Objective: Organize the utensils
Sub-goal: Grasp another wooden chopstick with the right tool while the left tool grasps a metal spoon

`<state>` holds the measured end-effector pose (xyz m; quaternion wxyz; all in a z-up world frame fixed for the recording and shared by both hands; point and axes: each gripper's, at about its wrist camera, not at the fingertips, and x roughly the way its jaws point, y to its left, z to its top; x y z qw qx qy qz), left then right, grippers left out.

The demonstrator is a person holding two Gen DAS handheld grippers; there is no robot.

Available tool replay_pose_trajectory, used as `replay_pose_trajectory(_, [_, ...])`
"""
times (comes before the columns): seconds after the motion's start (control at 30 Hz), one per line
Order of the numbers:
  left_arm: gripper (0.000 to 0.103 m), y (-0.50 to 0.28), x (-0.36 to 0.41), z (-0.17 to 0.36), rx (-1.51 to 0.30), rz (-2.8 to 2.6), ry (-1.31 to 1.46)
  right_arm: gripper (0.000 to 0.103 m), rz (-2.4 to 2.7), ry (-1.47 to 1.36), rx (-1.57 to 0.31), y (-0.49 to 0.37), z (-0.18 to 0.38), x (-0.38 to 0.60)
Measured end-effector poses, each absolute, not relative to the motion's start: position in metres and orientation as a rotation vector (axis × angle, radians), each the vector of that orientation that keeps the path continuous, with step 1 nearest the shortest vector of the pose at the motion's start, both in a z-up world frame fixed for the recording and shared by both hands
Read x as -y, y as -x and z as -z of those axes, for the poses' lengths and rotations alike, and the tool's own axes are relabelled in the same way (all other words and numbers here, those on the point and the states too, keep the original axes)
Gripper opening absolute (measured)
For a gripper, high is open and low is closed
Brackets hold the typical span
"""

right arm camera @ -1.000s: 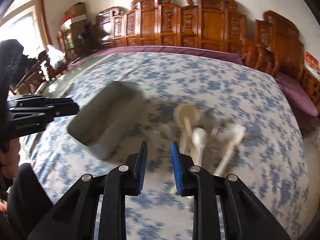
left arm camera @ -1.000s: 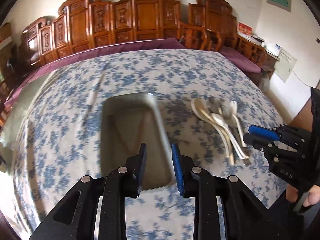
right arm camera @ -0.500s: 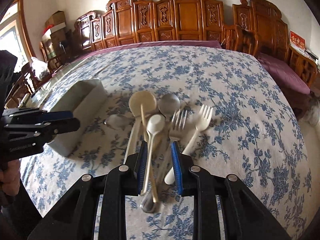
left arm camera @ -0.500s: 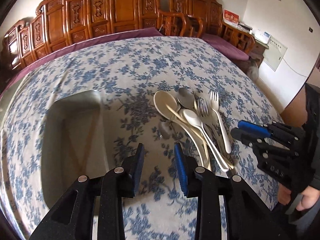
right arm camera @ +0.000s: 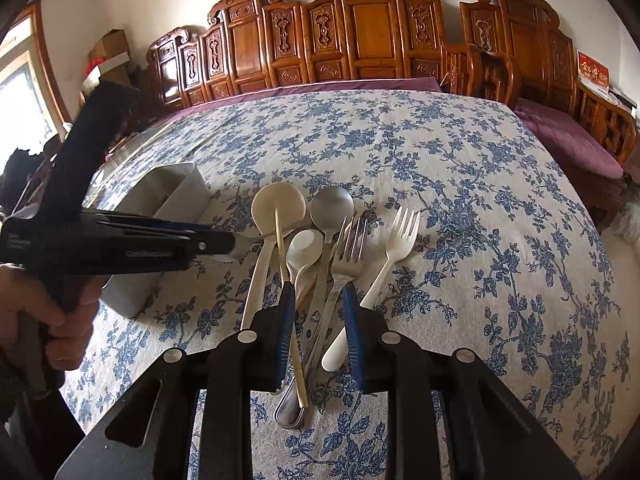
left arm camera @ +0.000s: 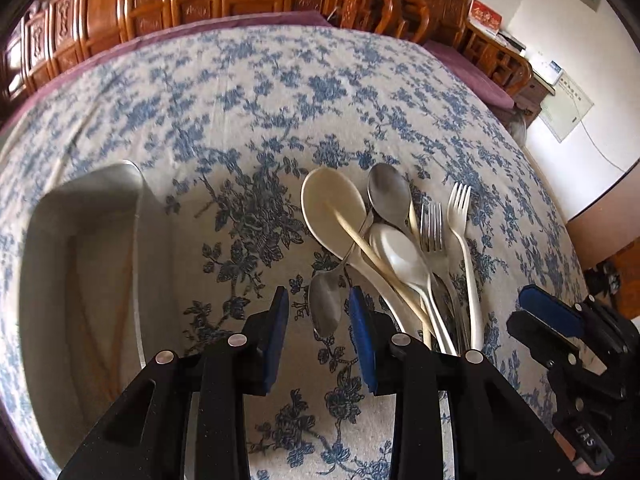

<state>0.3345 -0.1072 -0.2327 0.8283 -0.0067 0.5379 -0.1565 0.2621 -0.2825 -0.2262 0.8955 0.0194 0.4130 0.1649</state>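
Step in hand: picking from the utensil pile (right arm camera: 316,264) for the tray (left arm camera: 92,280). Left claw (left arm camera: 318,320), parted and empty, is poised over a small metal spoon (left arm camera: 325,304); right claw (right arm camera: 318,312), parted, straddles handles ungripped. Next move, as judged: lowering and closing on one piece only.

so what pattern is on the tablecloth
Blue flowers on off-white tablecloth, clearest in the right wrist view.

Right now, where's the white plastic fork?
The white plastic fork lies on the floral tablecloth at the right edge of the utensil pile, beside the metal fork, in both wrist views.
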Motion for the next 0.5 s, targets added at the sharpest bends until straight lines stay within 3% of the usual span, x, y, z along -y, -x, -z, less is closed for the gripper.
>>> replay_pose_trajectory(0.13, [0.024, -0.3394, 0.1067, 0.2392, -1.175, 0.347, 0.060, 0.027, -0.342, -0.045, -0.857, -0.2625, 0.2261, 0.2822])
replay_pose_trajectory(0.2, [0.011, -0.3392, 0.1067, 0.2408, -1.183, 0.350, 0.071, 0.027, -0.341, -0.041, -0.860, -0.2629, 0.2270, 0.2817])
replay_pose_trajectory(0.5, [0.010, -0.3426, 0.1125, 0.2370, -1.184, 0.348, 0.054, 0.027, -0.334, -0.033, -0.865, -0.2619, 0.2295, 0.2793])
